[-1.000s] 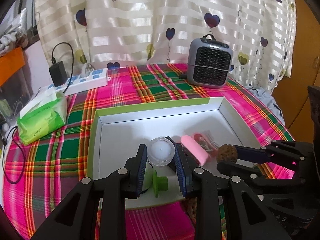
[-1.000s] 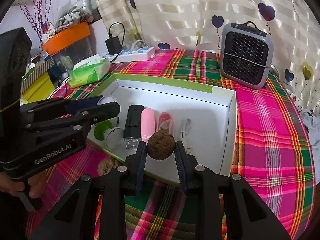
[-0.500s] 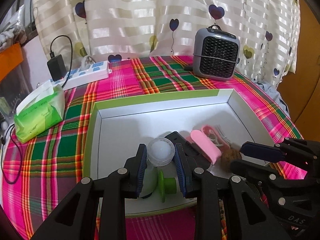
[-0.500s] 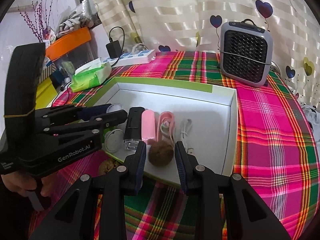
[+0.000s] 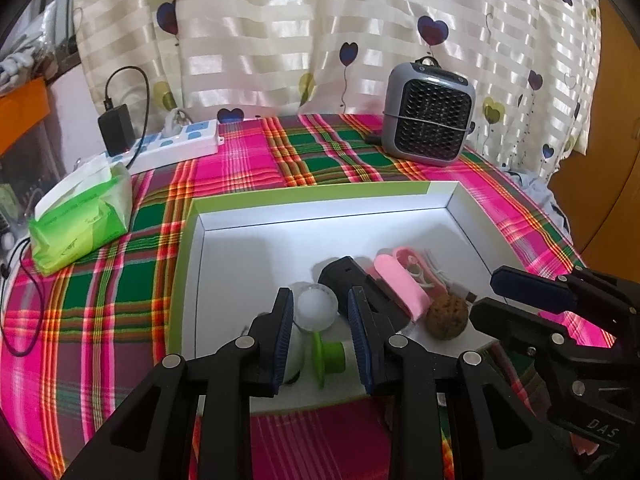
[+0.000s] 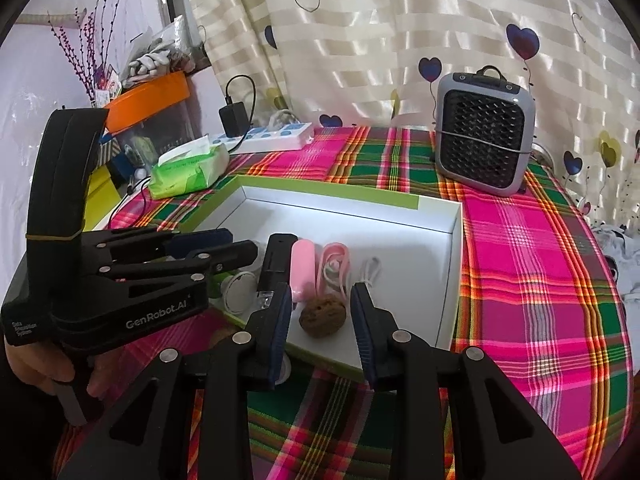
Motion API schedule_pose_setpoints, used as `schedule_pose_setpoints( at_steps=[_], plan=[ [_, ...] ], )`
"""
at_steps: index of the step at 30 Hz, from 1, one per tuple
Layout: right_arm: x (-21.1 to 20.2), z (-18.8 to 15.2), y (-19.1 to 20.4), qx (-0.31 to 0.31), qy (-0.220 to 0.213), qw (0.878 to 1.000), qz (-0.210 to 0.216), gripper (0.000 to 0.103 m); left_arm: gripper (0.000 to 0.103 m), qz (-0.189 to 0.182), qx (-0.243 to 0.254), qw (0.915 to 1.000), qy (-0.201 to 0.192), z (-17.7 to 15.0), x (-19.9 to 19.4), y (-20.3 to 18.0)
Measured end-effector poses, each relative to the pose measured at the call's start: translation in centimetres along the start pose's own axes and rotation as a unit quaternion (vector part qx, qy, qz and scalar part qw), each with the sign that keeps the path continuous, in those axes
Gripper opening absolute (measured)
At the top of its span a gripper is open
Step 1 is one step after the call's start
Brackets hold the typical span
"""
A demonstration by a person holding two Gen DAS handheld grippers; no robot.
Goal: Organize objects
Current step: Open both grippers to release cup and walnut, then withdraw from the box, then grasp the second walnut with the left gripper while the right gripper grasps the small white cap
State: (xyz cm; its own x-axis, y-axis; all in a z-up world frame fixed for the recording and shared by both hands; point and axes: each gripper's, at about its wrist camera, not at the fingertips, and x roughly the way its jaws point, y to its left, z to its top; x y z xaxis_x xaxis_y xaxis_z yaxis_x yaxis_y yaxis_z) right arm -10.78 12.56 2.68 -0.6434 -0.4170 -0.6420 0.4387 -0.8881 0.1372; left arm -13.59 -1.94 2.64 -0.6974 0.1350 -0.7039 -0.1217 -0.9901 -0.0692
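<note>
In the left wrist view, the left claw (image 5: 320, 326) sits low at centre, its jaws slightly apart around a frosted white ball-shaped cap (image 5: 315, 307) that its pads do not clearly press, so the claw reads as open. Below it lies a green bottle neck (image 5: 330, 354). All rest in a white tray with a green rim (image 5: 304, 194) on the plaid-covered counter (image 5: 132, 280). To the right lie a black device (image 5: 344, 276), a pink case (image 5: 400, 280) and a walnut (image 5: 446, 316); the right claw (image 5: 504, 296) enters from the right edge. In the right wrist view, the right claw (image 6: 320, 320) is opening at lower centre, the walnut (image 6: 322, 315) lying free on the tray floor between its jaws. The left claw (image 6: 236, 244) shows at left, a hand (image 6: 36, 364) beneath it. A grey fan heater (image 6: 482, 148) stands upper right; a green tissue pack (image 6: 188, 168), perhaps wipes, lies upper left.
</note>
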Motion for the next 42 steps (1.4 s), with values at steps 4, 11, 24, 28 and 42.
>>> schedule_pose_setpoints(
  at_steps=[4, 11, 24, 28, 42],
  plan=[
    [-0.5, -0.2, 0.3, -0.001, -0.003, 1.0, 0.002, 0.032, 0.026, -0.004, -0.002, 1.0, -0.008, -0.4, -1.2, -0.4],
    [-1.3, -0.5, 1.4, -0.01, -0.007, 1.0, 0.001, 0.032, 0.026, -0.002, -0.007, 0.9998, -0.017, -1.4, -3.5, -0.9],
    [-2.4, -2.0, 2.7, -0.004, -0.005, 1.0, 0.001, 0.032, 0.026, -0.005, -0.004, 0.9997, -0.022, -3.7, -6.1, -1.8],
    [-2.6, -2.3, 3.0, -0.003, -0.003, 1.0, -0.002, 0.032, 0.026, -0.009, -0.004, 0.9997, -0.021, -4.1, -6.3, -1.9],
    [-2.8, -3.2, 3.6, -0.002, 0.006, 1.0, -0.019, 0.036, 0.026, -0.013, 0.002, 0.9998, -0.017, -4.9, -6.2, -2.4]
  ],
)
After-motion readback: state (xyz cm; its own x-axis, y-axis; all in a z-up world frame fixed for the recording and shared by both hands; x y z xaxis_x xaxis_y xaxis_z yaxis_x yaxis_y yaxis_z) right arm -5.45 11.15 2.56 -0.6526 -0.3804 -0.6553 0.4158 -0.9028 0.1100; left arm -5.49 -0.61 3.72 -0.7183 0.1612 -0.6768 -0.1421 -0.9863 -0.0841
